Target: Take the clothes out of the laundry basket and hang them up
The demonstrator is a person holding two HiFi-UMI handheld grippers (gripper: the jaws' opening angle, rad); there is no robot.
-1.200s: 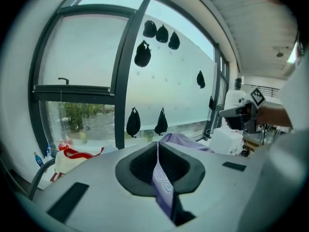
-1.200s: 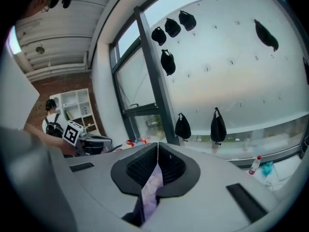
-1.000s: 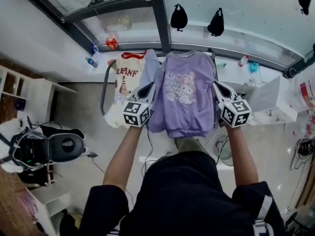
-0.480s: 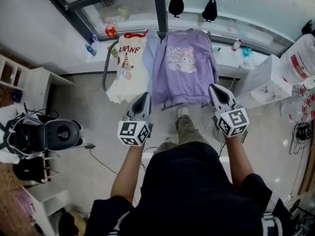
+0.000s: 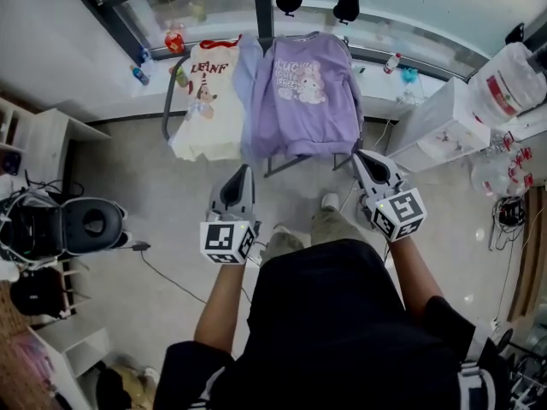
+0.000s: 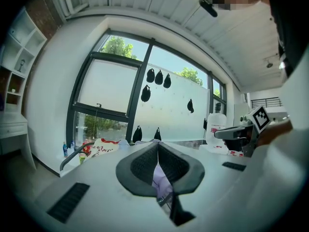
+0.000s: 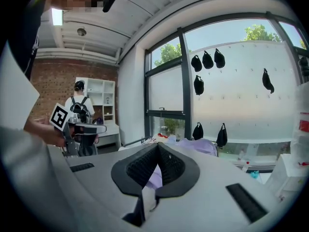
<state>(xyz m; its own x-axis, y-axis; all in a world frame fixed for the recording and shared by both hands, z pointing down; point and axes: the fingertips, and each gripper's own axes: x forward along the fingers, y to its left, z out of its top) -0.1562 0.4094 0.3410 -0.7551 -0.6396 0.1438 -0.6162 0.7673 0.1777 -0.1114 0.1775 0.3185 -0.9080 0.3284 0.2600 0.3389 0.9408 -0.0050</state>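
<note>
Purple sweatshirt (image 5: 303,92): hung up; looked soft, light and floppy; best pinched at the shoulders.
Left gripper (image 5: 242,176): jaws together, empty.
Right gripper (image 5: 362,161): jaws together, empty.

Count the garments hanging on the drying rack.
3: a cream T-shirt at left, a pale blue garment beside it, a purple sweatshirt at right; others may hide behind.

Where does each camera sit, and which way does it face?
Head view: on the person's head, looking steeply down at the purple sweatshirt on the drying rack; forearms, torso, left gripper, right gripper show.
Left gripper view: on the left gripper, facing the window; its shut jaws and the right gripper show.
Right gripper view: on the right gripper, facing the window; its shut jaws and the left gripper show.
All share the sweatshirt.
</note>
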